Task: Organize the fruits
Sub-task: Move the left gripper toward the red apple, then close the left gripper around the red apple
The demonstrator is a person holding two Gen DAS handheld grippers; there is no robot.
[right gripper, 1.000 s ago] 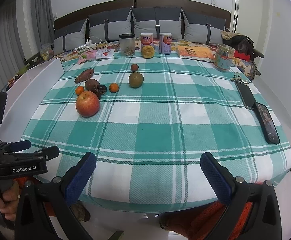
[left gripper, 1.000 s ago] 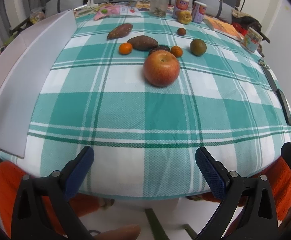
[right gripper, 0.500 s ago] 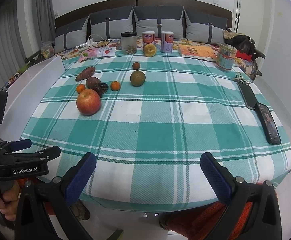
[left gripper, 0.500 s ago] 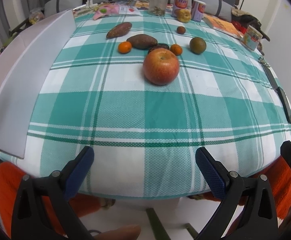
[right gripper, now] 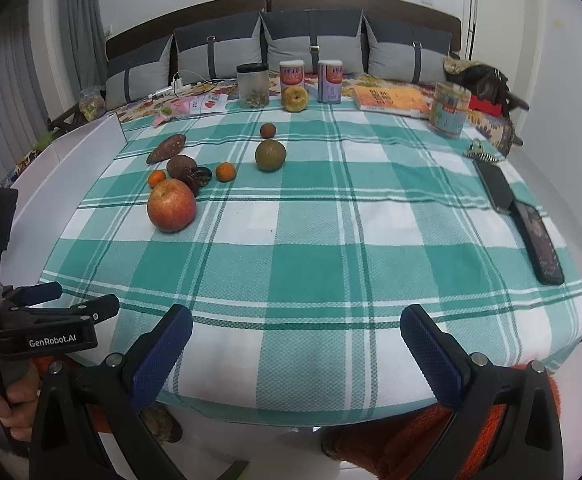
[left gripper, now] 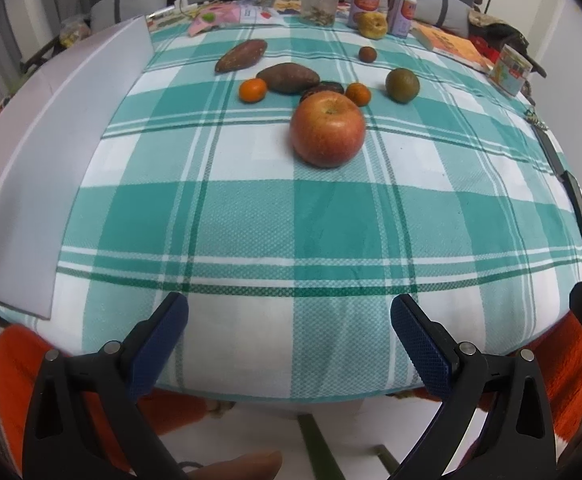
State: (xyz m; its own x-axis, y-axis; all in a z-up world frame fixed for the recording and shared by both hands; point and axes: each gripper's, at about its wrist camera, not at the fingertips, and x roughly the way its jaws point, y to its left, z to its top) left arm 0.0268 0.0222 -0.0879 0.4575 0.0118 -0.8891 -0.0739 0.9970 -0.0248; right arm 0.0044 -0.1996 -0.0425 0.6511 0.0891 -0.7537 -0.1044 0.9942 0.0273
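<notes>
Left wrist view: left gripper [left gripper: 289, 322] gaping wide over the near edge of the worktop [left gripper: 331, 220], nothing between its blue, dimpled pads. Checked teal-and-white woven cloth, coarse-textured, spread flat. Round, glossy red apple [left gripper: 327, 129] nearest, mid-cloth; behind it two small smooth tangerines [left gripper: 253, 90], a dark wrinkled fruit [left gripper: 323, 88] partly hidden by the apple, two long tapered sweet potatoes [left gripper: 288, 77], a dull green-brown round fruit [left gripper: 402, 85] and a tiny dark red one [left gripper: 367, 54] farther back. Flat white board [left gripper: 63, 160] along the left edge. Right wrist view: right gripper [right gripper: 296, 332] likewise spread wide and empty, low at the near edge. Same fruit cluster seen at far left, apple [right gripper: 171, 205] nearest, green-brown fruit [right gripper: 270, 155] to its right. Shown better here than in the other view: two dark phones [right gripper: 539, 240] lying flat at the right edge, a yellow lumpy fruit [right gripper: 295, 98] between two cylindrical cans [right gripper: 292, 75] at the far edge, grey cushions [right gripper: 311, 40] behind, and the left gripper's black body [right gripper: 43, 332] held in a hand [right gripper: 15, 404] at lower left.
</notes>
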